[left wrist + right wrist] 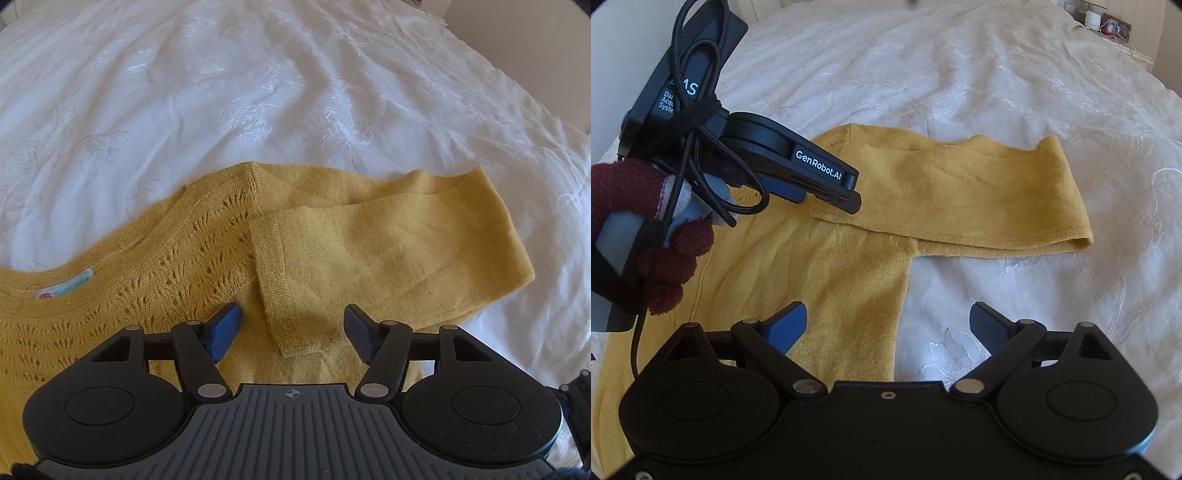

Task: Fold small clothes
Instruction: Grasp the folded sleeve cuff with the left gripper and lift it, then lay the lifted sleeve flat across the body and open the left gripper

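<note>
Yellow sweater (155,258) lies flat on the white bedspread (258,92), its sleeve cuff (295,314) between the spread fingers of the left gripper (291,328), pads not touching it. Right gripper (890,325) spread, empty, straddling the sweater's side edge

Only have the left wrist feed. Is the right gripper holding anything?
Observer: No. The right gripper is open and empty, above the sweater's side edge, below the armpit.
Operator: Body under the sleeve flat?
Observer: Yes, it lies smooth on the bedspread; the sleeve is doubled back over the shoulder.
Operator: My gripper on the cuff?
Observer: From the side, the left gripper's tips are at the cuff; I cannot tell contact.
</note>
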A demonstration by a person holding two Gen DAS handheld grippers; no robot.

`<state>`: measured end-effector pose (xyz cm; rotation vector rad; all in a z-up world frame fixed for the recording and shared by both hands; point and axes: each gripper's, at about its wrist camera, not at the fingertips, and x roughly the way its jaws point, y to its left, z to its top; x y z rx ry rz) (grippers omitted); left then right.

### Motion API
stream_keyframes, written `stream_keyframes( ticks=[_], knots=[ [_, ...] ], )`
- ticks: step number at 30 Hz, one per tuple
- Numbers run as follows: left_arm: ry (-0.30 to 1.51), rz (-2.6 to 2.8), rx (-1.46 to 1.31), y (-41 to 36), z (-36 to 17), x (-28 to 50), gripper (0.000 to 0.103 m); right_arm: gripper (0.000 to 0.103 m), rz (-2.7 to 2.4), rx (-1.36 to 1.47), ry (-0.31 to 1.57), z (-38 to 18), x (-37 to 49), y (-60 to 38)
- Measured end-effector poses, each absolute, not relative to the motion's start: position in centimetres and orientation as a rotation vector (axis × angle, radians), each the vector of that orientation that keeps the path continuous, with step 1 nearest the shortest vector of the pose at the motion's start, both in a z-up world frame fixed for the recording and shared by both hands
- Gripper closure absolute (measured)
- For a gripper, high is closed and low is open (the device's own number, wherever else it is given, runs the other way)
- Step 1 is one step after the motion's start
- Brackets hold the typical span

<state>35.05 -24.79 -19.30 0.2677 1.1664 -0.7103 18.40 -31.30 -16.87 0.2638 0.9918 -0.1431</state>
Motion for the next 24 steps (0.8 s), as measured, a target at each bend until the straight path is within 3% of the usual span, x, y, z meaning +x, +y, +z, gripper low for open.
stream_keyframes(
  ticks=[2, 5, 7, 9, 16, 24],
  knots=[
    [1.177, -0.721, 0.249, -25.1, -19.6, 35.5, 0.044, 0.008, -0.150, 0.282, 0.994, -17.1, 18.5, -31.6],
    [1.178, -0.713, 0.220, -25.5, -19.9, 36.2, 0.056, 0.008, -0.161, 0.304, 0.999, -17.3, 18.6, -31.8],
    [1.171, -0.681, 0.220, -25.8, -19.6, 36.5, 0.082, 0.008, -0.166, 0.317, 0.999, -17.3, 18.6, -31.9],
    [1.163, -0.665, 0.214, -26.0, -19.1, 36.7, 0.096, 0.008, -0.172, 0.326, 1.000, -17.2, 18.5, -31.9],
    [1.019, -0.669, 0.150, -24.2, -12.2, 35.3, 0.098, 0.008, -0.171, 0.343, 1.001, -16.5, 18.0, -31.3],
    [0.945, -0.581, 0.013, -15.9, -5.0, 36.4, 0.098, 0.008, -0.127, 0.327, 0.993, -15.4, 18.3, -29.3]
  ],
)
